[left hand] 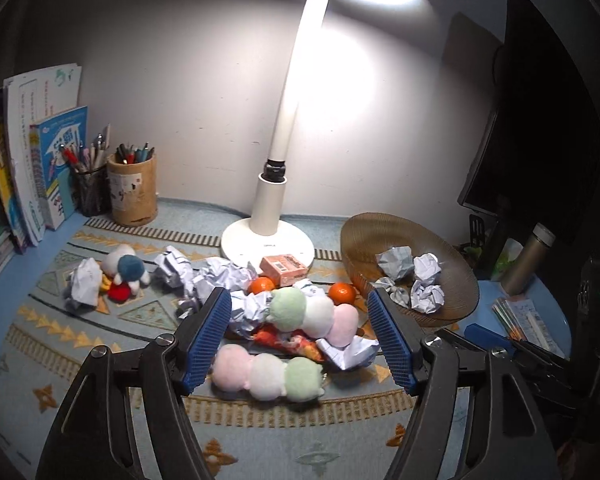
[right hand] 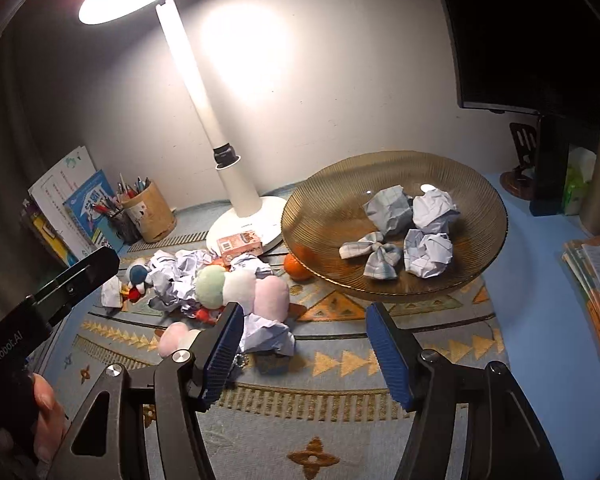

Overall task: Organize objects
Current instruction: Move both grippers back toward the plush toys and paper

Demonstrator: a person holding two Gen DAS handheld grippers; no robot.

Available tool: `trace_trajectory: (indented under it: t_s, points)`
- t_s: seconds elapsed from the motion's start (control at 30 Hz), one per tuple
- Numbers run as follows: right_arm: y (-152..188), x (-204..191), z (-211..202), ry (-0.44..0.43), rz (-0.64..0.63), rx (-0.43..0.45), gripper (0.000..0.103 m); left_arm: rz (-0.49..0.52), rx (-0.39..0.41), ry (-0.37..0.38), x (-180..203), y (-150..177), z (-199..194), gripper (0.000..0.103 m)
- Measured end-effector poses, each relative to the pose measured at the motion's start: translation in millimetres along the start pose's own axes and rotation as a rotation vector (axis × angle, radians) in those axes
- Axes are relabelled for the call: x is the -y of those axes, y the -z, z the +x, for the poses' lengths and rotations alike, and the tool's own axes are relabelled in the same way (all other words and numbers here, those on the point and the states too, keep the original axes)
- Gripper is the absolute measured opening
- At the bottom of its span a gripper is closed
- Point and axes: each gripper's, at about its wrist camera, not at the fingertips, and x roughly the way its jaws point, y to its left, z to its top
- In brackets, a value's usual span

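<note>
Looked like paper balls were going into the amber bowl (right hand: 392,280), already holding a few. Best bet was the crumpled paper (right hand: 266,334) on the worktop's mat, just ahead of the right tongs (right hand: 304,344) — come down straight, squeeze gently. Both the left tongs (left hand: 300,336) and the right were spread, holding nothing.

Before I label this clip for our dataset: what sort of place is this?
Most likely a home study desk: a desk lamp, a pen holder beside upright books, and a dark monitor at one side.
</note>
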Motion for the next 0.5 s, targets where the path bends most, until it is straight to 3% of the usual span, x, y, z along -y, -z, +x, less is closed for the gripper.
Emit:
trace_trajectory:
  t_s: [0.2,0.37,0.5]
  points:
    - [28.5,-31.6,22.9,0.019,-0.04,0.002,0.062,0.007,-0.047,-0.158,-54.0,44.9,2.6,0.069]
    - [51.6,-31.2,54.2,0.034,-0.054,-0.028,0.062,-0.045,-0.133,-0.174,-88.5,80.0,37.7,0.069]
    - [62.9,-29.0,67.4,0.054,-0.065,-0.038,0.063,-0.086,-0.146,-0.154,-97.4,93.8,49.3,0.069]
